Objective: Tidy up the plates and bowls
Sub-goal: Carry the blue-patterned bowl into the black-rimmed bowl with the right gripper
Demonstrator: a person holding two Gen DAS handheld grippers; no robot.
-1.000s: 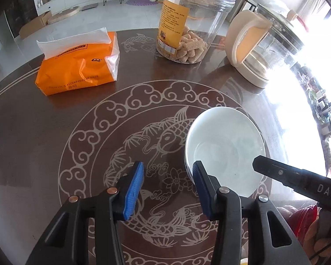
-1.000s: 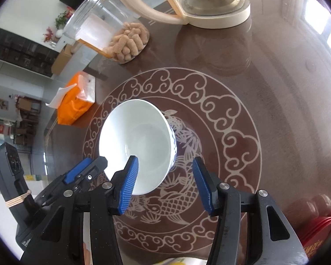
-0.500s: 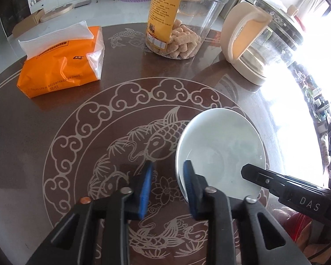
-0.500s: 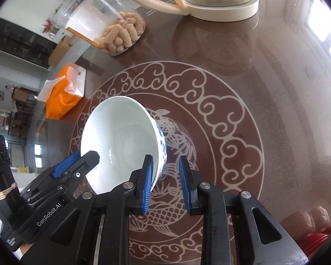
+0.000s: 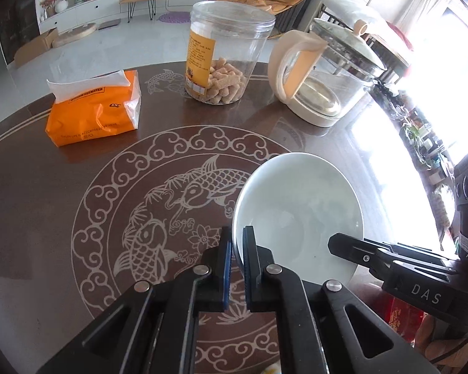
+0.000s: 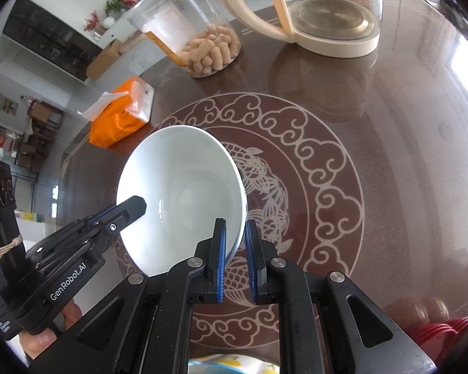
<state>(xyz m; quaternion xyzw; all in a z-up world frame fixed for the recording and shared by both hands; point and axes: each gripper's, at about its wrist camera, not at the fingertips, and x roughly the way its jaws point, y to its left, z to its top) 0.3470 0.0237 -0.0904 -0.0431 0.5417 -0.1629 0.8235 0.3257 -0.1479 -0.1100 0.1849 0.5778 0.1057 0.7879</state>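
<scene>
Both grippers are out over the table, close together and angled toward each other. The left gripper (image 5: 237,254) has its blue-padded fingers (image 5: 226,268) drawn nearly together, pinching the near left rim of the bowl (image 5: 299,215). The right gripper (image 6: 234,249) is likewise almost closed, its pads (image 6: 220,261) clamped on the bowl's opposite edge. Each gripper's black body reaches into the other's view from the side. A bit of the person's hand (image 6: 40,339) shows behind the left gripper's handle, fingers wrapped around it.
</scene>
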